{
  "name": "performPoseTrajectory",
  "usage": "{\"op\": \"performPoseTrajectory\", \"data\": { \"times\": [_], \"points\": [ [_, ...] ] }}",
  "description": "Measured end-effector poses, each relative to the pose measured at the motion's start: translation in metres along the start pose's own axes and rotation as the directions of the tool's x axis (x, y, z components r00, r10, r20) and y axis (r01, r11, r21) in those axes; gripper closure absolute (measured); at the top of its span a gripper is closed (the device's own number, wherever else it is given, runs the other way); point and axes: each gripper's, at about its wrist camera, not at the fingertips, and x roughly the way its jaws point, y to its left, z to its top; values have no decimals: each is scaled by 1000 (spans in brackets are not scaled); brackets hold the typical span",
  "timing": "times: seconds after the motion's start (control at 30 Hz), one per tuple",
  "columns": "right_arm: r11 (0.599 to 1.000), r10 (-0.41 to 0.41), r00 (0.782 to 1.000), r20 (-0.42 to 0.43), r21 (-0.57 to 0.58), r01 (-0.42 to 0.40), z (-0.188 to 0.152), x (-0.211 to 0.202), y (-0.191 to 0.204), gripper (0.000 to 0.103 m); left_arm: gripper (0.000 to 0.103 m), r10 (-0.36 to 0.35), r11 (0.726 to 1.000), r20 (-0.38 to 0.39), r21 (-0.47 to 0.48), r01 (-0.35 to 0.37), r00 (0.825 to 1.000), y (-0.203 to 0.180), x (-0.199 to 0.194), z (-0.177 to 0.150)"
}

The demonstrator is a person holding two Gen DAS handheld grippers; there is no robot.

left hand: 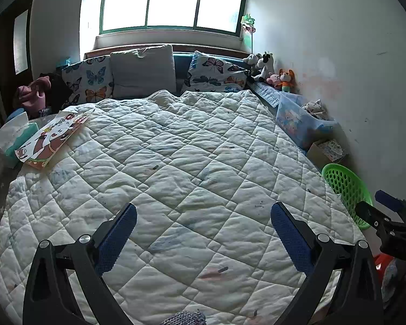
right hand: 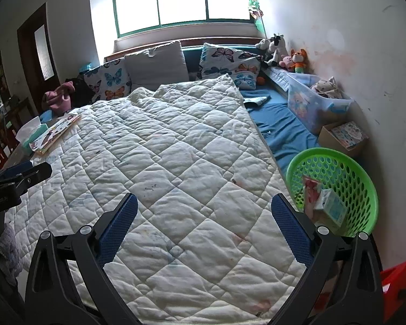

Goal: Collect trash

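Left gripper [left hand: 204,211]: jaws wide, nothing between them, hovering over the white quilt [left hand: 176,162] at lower centre of the frame. Right gripper [right hand: 204,203]: jaws equally wide and empty, over the same quilt. Green basket [right hand: 335,187] at lower right of the right wrist view, just beside the quilt's edge on the blue sheet [right hand: 284,127]; inside it a small carton [right hand: 330,207] and a red-and-white wrapper [right hand: 310,192]. In the left wrist view only part of the basket shows, at right. Upper left: tissue box [left hand: 16,138] touching a picture book [left hand: 54,138]. Butterfly pillows [left hand: 216,73] at the headboard, under the window [left hand: 173,8]. Plush toys [left hand: 270,73] and a clear bin [right hand: 314,100] along the right wall.
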Motion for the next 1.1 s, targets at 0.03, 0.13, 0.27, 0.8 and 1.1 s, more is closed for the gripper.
{"op": "performPoseTrajectory", "data": {
  "times": [0.03,0.13,0.27,0.8,1.1],
  "points": [
    [1000,0,1000,-2,1,0,0,0,0,5,7,3,1000,-1,-2,-3,1000,0,0,0],
    [1000,1,1000,-2,0,-1,0,1,-1,5,7,4,1000,-2,-9,-4,1000,0,0,-1],
    [1000,7,1000,-2,0,-7,-1,1,-1,5,7,11,1000,3,-24,-11,1000,1,-1,-2],
    [1000,5,1000,-1,13,-5,-4,1,-5,5,7,14,1000,10,-10,-14,1000,-12,-4,-7],
    [1000,7,1000,-2,16,-7,-5,-1,-7,5,7,7,1000,6,3,-7,1000,-20,-4,-10]
  ]
}}
